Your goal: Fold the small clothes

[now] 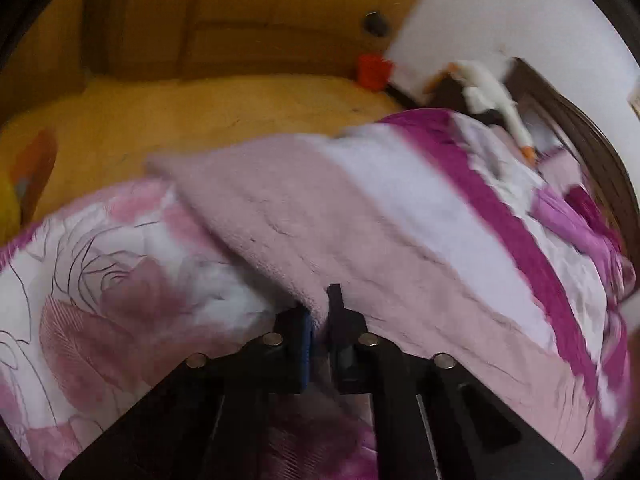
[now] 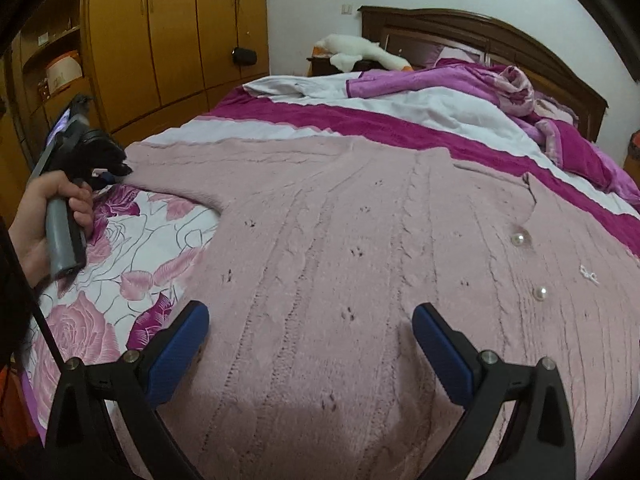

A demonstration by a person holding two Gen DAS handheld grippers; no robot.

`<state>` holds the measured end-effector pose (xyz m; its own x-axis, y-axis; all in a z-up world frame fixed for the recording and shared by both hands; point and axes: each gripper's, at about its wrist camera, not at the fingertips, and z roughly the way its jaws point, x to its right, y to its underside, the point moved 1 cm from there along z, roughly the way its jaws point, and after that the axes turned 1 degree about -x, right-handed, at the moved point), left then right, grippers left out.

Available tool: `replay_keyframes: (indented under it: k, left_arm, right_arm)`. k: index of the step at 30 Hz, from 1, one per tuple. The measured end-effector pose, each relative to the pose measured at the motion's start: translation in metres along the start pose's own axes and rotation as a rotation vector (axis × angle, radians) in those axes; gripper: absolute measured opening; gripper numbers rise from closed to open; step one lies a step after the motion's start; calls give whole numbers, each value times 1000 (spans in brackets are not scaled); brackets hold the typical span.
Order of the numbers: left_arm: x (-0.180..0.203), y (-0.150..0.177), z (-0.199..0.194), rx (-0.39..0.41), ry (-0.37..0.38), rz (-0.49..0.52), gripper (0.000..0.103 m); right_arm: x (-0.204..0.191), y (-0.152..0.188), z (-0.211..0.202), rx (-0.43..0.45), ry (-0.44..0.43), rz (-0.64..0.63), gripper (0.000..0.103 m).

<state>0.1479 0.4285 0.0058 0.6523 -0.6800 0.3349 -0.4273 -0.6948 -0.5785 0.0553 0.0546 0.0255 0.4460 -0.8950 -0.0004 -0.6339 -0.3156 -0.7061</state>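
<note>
A pink cable-knit cardigan with pearl buttons lies spread flat on the bed. Its left sleeve stretches out toward the bed's left side. My left gripper is shut on the end of that sleeve, with fabric pinched between the jaws. In the right wrist view, the left gripper shows at the sleeve's tip, held by a hand. My right gripper hovers open over the cardigan's lower body, and only flat knit lies between its blue pads.
The floral bedsheet shows left of the cardigan, with the bed's edge beyond it. A magenta and white blanket and crumpled purple bedding lie farther up. A plush goose rests by the dark headboard. Wooden wardrobes stand on the left.
</note>
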Motion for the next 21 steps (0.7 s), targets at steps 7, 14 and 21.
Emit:
replay_keyframes:
  k: [7,14,21]
  left_arm:
    - [91,34,-58,20,389,293,0]
    - [193,124,-90,-94,506,549,0]
    - [214,185,-111,-310,702,554,20]
  right_arm:
    - [42,-3,-21,82,99,210,103]
    - [96,-3,-37,85,212,361,102]
    - [149,1,-48,98,197,445,102]
